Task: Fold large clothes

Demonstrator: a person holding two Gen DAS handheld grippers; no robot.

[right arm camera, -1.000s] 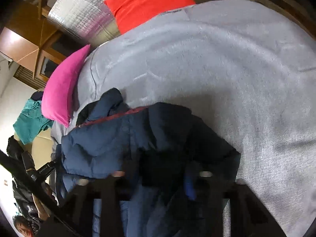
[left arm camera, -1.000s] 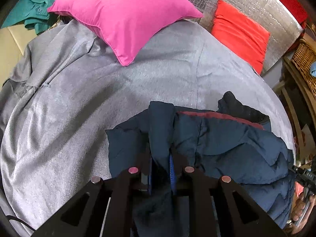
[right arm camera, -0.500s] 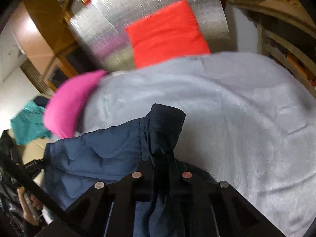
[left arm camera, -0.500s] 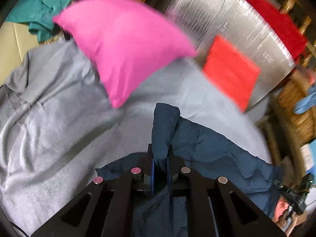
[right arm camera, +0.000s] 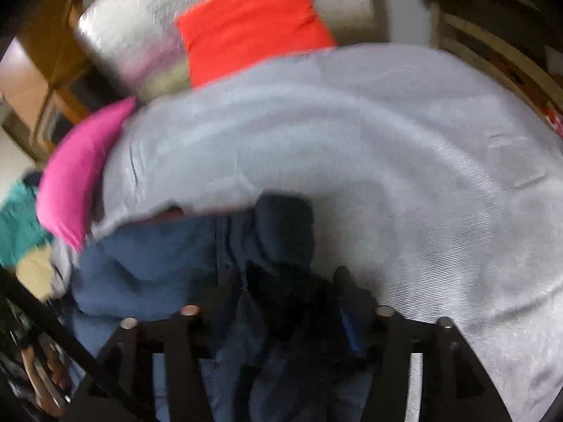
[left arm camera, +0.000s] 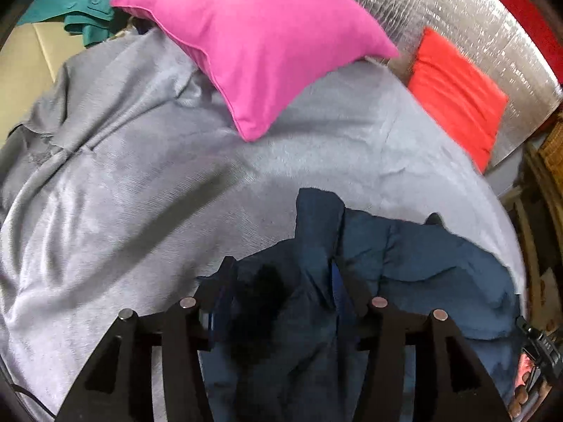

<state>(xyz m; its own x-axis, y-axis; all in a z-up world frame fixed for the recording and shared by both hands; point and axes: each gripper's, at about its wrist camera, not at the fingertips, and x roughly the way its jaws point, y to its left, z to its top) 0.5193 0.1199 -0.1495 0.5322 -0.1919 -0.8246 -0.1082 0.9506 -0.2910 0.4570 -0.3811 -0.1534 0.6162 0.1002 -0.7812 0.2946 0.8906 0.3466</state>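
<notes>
A dark navy puffer jacket (left arm camera: 422,267) lies crumpled on the grey bed cover (left arm camera: 140,176), near its front edge. My left gripper (left arm camera: 278,302) stands open, its jaws spread wide around a raised fold of the jacket. The fold lies loose between the blue pads (left arm camera: 336,288). In the right wrist view the jacket (right arm camera: 147,270) spreads to the left. My right gripper (right arm camera: 281,302) is also open with a dark bunch of jacket fabric between its spread jaws. This view is blurred.
A pink pillow (left arm camera: 260,35) and a red pillow (left arm camera: 457,95) lie at the far side against a silver quilted headboard (left arm camera: 475,17). Teal clothing (left arm camera: 81,0) lies far left. Wooden furniture (right arm camera: 492,42) stands right of the bed.
Both grippers were shut on jacket folds and lifted them half a second ago. Now both jaws have spread open and the jacket has dropped back onto the bed.
</notes>
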